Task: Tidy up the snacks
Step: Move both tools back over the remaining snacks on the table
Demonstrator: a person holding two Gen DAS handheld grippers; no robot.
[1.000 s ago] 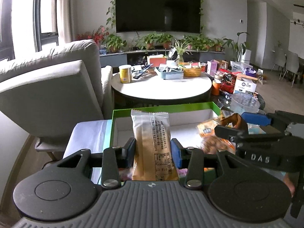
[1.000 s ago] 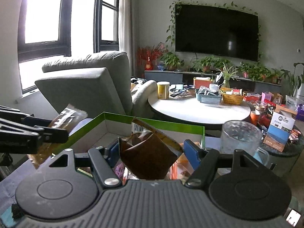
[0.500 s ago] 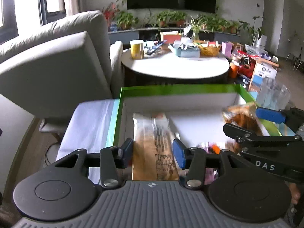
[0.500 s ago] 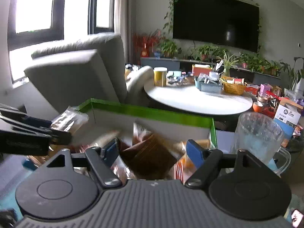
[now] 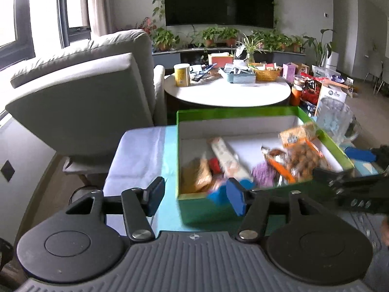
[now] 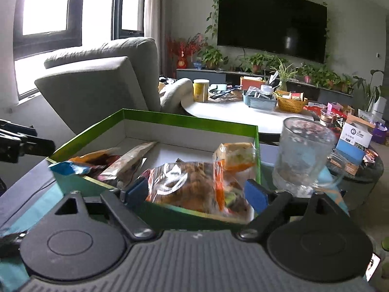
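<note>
Main worry right now: clipping the glass mug (image 6: 304, 155), parked just beside the right wall of the green box (image 6: 170, 121) and near the right gripper (image 6: 195, 194). Easy to tip with one careless sideways swing. Second worry: snagging the clear nut bag (image 6: 192, 187), slumped against the near wall of the box and looking ready to flop out if hooked by a pad on the way past. Also possible: nudging the whole box along the pale tablecloth (image 5: 141, 150) with the left gripper (image 5: 195, 198), hanging just off the near left corner. As for the tools, both spread wide and holding nothing. From the right wrist view the nut bag looks framed between the pads, but seems to be lying in the box beyond them, not pinched. Now the snacks: all inside the box, heaped toward the near side, with bare white floor toward the far wall. Long beige packet (image 5: 226, 158) lying on a slant left of the middle, orange packet (image 5: 299, 136) propped up against the right wall, something purple (image 5: 263, 175) in the pile, blue wrapper (image 6: 68, 168) poking up at the near left corner. Pretty jumbled, not lined up at all, and a bit smeared by motion blur, so no reading labels.
</note>
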